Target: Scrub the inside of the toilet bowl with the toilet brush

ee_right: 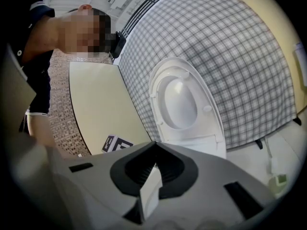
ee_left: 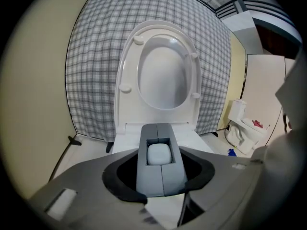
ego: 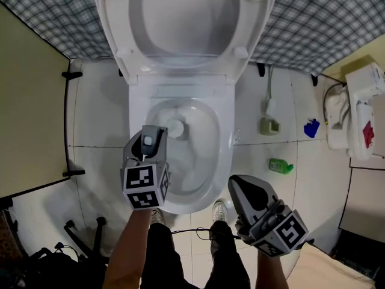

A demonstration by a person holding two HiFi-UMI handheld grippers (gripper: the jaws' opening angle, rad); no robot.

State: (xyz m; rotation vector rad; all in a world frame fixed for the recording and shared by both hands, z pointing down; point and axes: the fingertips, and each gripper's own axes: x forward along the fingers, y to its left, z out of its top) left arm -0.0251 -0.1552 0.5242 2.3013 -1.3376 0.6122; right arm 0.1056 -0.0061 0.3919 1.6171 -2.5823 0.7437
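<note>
Left claw is seen clenched on the grey-handled toilet brush, which is pointed down into the white ceramic toilet bowl. Right claw is held closed, empty, beside the bowl's front rim.

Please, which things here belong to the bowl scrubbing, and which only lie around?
For the job: toilet bowl, toilet brush, raised seat.
Lying about: green bottle, blue object, grey-green container.
</note>
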